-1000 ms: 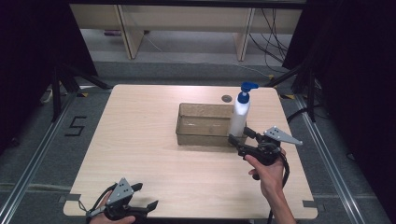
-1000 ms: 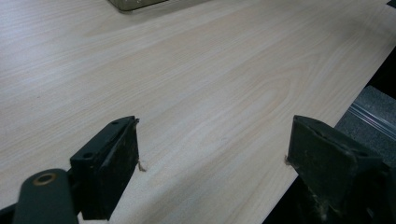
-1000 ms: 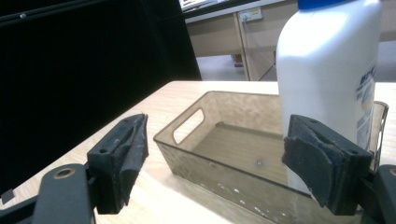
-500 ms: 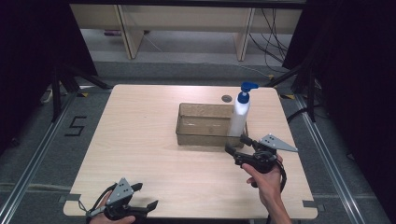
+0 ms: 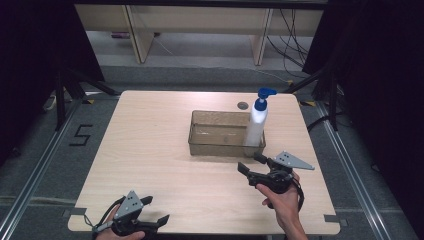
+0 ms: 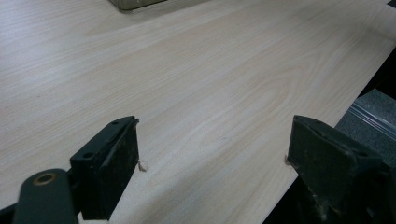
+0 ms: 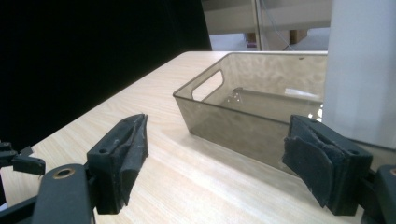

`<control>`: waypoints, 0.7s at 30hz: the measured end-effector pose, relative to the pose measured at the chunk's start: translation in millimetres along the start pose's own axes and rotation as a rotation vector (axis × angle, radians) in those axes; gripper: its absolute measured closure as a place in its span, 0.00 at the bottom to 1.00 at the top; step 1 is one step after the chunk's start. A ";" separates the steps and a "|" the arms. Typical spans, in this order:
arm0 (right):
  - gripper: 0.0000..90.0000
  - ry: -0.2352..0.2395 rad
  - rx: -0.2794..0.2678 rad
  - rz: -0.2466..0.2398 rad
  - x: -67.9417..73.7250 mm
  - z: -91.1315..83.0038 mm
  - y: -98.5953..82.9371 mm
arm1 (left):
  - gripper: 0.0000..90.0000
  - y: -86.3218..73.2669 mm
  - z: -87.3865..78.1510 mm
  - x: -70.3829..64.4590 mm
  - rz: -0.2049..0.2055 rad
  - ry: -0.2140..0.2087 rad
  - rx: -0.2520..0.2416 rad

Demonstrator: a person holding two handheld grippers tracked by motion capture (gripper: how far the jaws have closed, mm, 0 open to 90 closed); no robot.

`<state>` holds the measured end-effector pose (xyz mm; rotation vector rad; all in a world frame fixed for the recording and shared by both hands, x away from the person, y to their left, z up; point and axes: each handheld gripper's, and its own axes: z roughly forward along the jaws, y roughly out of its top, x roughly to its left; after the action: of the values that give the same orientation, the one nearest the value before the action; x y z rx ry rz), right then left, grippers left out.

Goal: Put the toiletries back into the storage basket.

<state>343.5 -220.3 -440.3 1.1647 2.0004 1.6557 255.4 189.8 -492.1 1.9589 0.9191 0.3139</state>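
Note:
A white pump bottle [image 5: 256, 125] with a blue head stands upright at the right end of a translucent brown bin [image 5: 220, 145] in the middle of the table; it looks to be inside the bin. My right gripper [image 5: 249, 162] hovers open just in front of the bin's right corner, apart from the bottle. In the right gripper view its jaws [image 7: 215, 149] stand wide, framing the bin [image 7: 243, 116] and the bottle's white body [image 7: 359, 70]. My left gripper [image 5: 157, 209] is open and holds nothing at the table's front left edge, over bare wood [image 6: 212, 149].
A small dark round hole [image 5: 243, 105] lies in the tabletop behind the bin. Wooden shelving [image 5: 200, 25] stands beyond the table's far edge. A floor mark "5" [image 5: 80, 135] is left of the table [image 5: 140, 150].
My right gripper has drawn back from the bottle's base toward the front edge, jaws open. The bottle stays upright in place. The left gripper has not moved.

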 end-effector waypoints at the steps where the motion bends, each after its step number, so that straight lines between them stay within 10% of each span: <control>1: 0.25 0.007 -0.001 0.018 1.5 0.7 -1.5 | 0.18 0.1 -0.1 0.2 0.001 -0.003 0.000; 21: 0.25 0.026 0.036 0.011 7.1 -5.8 -23.4 | 0.18 -0.2 0.0 0.2 -0.005 -0.001 -0.001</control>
<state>326.0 -219.4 -458.3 1.1740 2.0517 1.6552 255.4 190.0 -492.3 1.9557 0.9224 0.3103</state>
